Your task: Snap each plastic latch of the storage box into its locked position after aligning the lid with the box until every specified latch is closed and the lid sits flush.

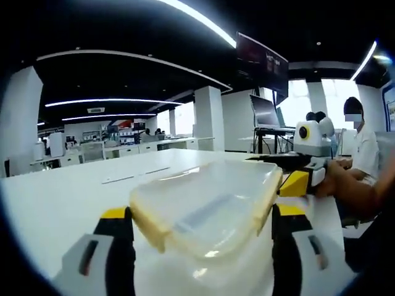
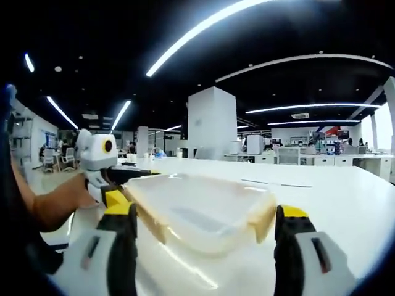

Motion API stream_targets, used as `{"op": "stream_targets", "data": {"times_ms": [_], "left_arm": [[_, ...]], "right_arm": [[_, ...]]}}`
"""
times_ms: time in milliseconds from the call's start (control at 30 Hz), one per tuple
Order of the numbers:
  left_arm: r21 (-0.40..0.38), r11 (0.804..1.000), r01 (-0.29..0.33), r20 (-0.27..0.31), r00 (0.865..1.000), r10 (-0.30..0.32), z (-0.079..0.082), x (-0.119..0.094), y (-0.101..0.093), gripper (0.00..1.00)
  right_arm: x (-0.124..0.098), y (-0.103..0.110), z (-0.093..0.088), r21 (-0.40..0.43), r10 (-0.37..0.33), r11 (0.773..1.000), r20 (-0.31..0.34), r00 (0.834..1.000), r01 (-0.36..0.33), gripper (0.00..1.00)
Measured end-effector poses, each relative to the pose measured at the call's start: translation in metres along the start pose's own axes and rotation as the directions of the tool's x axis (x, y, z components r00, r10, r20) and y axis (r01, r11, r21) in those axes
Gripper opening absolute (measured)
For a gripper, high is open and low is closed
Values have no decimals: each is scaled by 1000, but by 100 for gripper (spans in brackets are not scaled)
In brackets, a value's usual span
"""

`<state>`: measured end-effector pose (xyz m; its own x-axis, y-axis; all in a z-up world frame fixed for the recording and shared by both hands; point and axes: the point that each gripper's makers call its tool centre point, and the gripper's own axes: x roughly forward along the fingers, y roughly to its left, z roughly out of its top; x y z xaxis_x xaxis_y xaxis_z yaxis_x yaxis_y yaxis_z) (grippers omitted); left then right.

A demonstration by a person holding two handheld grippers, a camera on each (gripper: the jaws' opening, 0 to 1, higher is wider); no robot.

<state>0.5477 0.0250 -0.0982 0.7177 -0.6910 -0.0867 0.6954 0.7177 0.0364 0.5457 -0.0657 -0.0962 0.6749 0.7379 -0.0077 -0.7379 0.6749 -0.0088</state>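
- A white table [image 1: 68, 191] in an open-plan office carries the job; it runs out from 6 o'clock toward the far desks at 9 o'clock in the left gripper view.
- The storage box [image 1: 210, 209], clear plastic with its lid [image 2: 203, 206] on, sits on the table at the centre of both views, between the two grippers that face each other across it.
- Judged from the frames, the work is at the latching step: lid and box look aligned, and pale latch flaps hang at the box's ends, one latch [image 2: 264, 223] at 4 o'clock in the right gripper view looking not yet pressed home.
- The next move likely calls for a firm inward press on an end latch while the opposite gripper steadies the box against sliding.
- The left gripper [image 1: 203, 231] has its jaws spread wide on either side of the box's near end, not clamped on it.
- The right gripper [image 2: 207, 228] likewise straddles its end, jaws wide apart and gripping nothing.
- A person's hand [image 2: 62, 200], forearm level above the table, holds the opposite gripper at 9 o'clock in the right gripper view.
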Motion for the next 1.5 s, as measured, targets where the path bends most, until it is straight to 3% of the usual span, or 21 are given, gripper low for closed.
{"op": "stream_targets", "data": {"times_ms": [433, 500, 567, 600, 733, 1367, 1400, 1433, 1500], "left_arm": [[9, 1000, -15, 6, 1000, 15, -6, 1, 2, 92], [84, 996, -17, -13, 1000, 18, -11, 3, 3, 95], [96, 995, 2, -20, 1000, 0, -15, 7, -7, 100], [114, 993, -32, -22, 999, 35, -15, 6, -3, 100], [90, 993, -77, -18, 997, 79, -14, 4, 6, 93], [43, 997, -67, -20, 998, 68, -20, 5, 2, 85], [10, 995, -96, -69, 993, 96, -30, 3, 6, 83], [35, 997, -73, -32, 997, 74, -26, 10, 6, 83], [37, 997, -73, -31, 997, 74, -20, 12, 7, 84]], "right_arm": [[7, -1, -9, -16, -4, 1000, -30, 1000, 3, 95], [8, 1, -10, -19, -6, 1000, -33, 999, 6, 95], [10, 2, -12, -29, -12, 1000, -43, 999, 11, 96], [12, 3, -13, -48, -23, 999, -53, 998, 21, 96], [12, 1, -13, -68, -37, 997, -59, 998, 33, 96], [14, 4, -12, -27, -56, 998, -43, 998, 55, 94], [14, 3, -12, -27, -55, 998, -44, 998, 54, 94], [14, 3, -13, -27, -56, 998, -44, 997, 55, 93], [16, 2, -14, -25, -55, 998, -47, 997, 54, 93]]}}
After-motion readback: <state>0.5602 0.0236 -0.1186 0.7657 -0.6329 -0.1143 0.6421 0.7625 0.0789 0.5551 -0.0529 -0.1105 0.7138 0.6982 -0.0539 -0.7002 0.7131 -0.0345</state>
